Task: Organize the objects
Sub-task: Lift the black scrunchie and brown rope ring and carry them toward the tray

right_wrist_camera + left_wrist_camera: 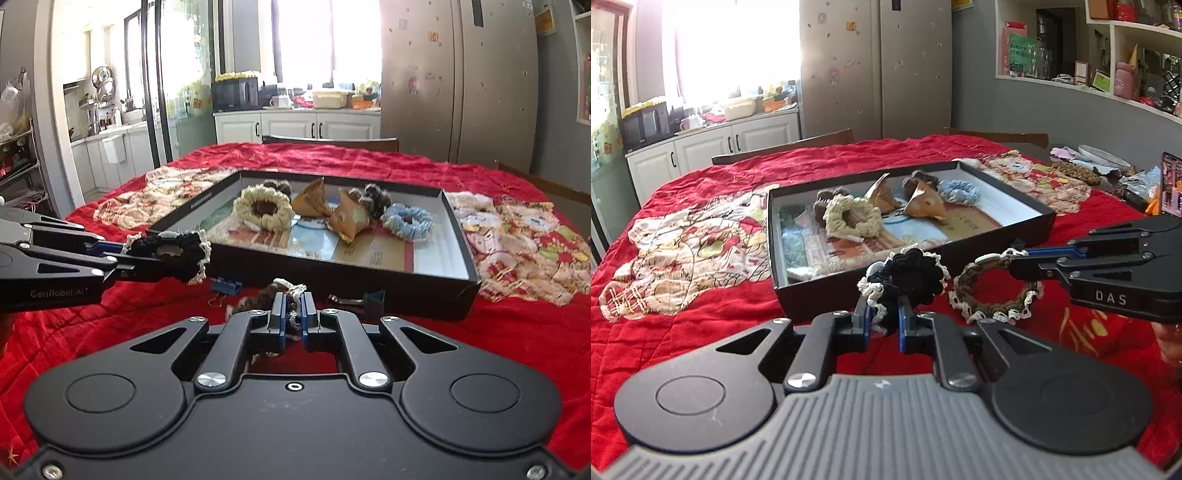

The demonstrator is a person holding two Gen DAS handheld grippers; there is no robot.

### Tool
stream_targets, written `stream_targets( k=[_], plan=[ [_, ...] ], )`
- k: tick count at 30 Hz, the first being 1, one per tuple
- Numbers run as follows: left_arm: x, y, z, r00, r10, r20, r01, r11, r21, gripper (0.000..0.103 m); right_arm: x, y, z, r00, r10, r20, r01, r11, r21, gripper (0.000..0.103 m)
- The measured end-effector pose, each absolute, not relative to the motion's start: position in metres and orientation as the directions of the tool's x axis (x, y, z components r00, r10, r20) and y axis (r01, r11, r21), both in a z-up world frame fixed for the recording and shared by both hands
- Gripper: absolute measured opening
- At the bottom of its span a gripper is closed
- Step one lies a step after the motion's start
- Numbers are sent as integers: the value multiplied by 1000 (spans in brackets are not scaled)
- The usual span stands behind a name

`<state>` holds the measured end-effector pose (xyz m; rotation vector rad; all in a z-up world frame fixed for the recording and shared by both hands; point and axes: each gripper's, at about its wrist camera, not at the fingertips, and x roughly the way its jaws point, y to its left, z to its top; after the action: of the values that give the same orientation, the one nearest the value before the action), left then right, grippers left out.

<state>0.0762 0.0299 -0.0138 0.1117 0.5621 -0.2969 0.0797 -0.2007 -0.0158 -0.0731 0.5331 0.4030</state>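
On the red quilted cloth (pixel 713 325), at about nine o'clock from the tray, lies a patchwork figure sewn into the fabric. Toward twelve o'clock sits the shallow black tray (pixel 1004 230), holding a cream scrunchie (pixel 851 218), two brown paper wedges and a pale blue scrunchie (pixel 958 190). At six o'clock from the tray, the left gripper (pixel 884 317) is clenched on a black scrunchie with white lace edging (pixel 908 275), held just in front of the tray's near wall. At three o'clock from it, the right gripper (pixel 1019 264) is pinched tight on a brown scrunchie with white trim (pixel 993 291), which hangs above the cloth. From the right wrist view, a blue binder clip (pixel 226 286) lies at the tray's foot at nine o'clock of the right gripper, and a dark green one (pixel 373 301) at three o'clock.
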Motion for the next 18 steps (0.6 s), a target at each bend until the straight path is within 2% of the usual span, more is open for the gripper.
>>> stream_targets(
  k=[18],
  plan=[
    [63, 18, 9, 825, -289, -486, 350, 936, 39, 17, 61, -211, 10, 814, 369, -449, -400, 916, 27, 8]
  ],
)
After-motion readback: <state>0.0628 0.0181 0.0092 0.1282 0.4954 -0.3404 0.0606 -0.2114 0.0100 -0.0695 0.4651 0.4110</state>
